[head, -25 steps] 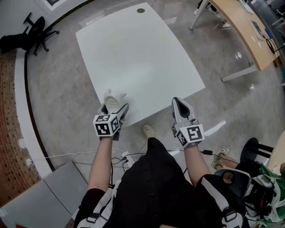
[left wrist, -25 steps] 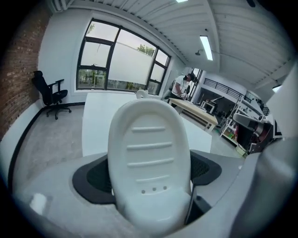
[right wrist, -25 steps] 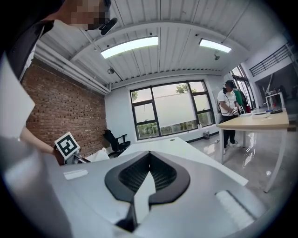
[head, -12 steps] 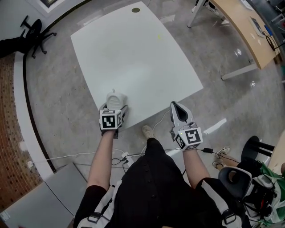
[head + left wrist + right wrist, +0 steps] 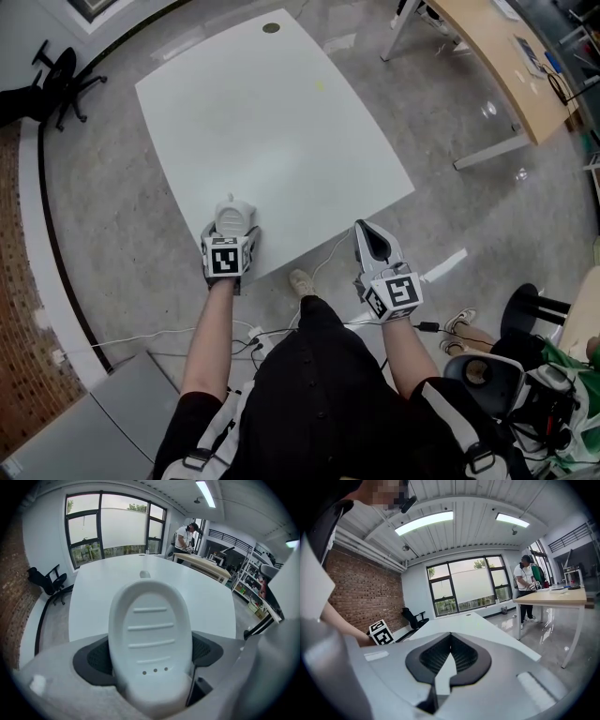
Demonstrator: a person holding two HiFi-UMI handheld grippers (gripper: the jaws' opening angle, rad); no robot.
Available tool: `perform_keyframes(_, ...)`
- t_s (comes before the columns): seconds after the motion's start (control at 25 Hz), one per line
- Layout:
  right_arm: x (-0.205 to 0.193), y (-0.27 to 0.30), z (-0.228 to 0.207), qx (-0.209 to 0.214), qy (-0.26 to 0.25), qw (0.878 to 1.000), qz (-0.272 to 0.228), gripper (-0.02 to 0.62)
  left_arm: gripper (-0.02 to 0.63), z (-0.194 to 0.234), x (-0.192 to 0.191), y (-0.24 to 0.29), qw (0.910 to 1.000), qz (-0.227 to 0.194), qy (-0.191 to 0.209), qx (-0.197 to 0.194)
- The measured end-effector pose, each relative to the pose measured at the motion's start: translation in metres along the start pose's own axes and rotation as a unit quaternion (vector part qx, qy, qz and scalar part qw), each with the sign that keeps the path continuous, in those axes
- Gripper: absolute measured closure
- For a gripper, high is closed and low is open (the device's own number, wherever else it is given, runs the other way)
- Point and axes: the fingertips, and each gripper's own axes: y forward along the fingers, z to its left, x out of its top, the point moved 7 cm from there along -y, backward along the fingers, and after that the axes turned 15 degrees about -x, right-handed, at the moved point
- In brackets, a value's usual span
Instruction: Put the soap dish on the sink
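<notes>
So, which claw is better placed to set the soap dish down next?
Left. The left claw grips the soap dish just over the near edge of the white table. The right claw is shut and empty.

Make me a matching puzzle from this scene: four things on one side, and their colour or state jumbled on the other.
Things:
1. soap dish
2. right gripper
3. office chair
4. wooden desk

Colour or state:
A. black, by the brick wall
B. white, clamped in the left gripper
C. tan top, pale legs
D. jaws together, nothing held

Pairs: 1-B, 2-D, 3-A, 4-C
</notes>
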Motion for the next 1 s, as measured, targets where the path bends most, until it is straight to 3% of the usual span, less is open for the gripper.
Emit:
perform_keyframes(0.28, 0.005, -0.003, -0.006, -0.003, -0.008, 1.0, 0.001, 0.589, 0.078, 0.0, 0.001, -0.003, 0.9996, -0.019, 0.02, 0.009)
perform_keyframes(0.52, 0.01, -0.002, -0.001, 0.004, -0.008, 1.0, -0.004, 0.589, 0.08, -0.008, 0.026, -0.041, 0.9934, -0.112, 0.022, -0.013)
perform_keyframes(0.72, 0.036, 0.003, 0.027, 0.027, 0.004, 0.999, -0.043, 0.589, 0.095, -0.024, 0.048, -0.096, 0.9691, -0.233, 0.043, -0.068)
perform_keyframes(1.0, 0.064, -0.028, 0.027, 0.032, 0.006, 0.995, -0.093, 0.589, 0.197, -0.043, 0.053, -0.168, 0.9314, -0.348, 0.093, -0.055)
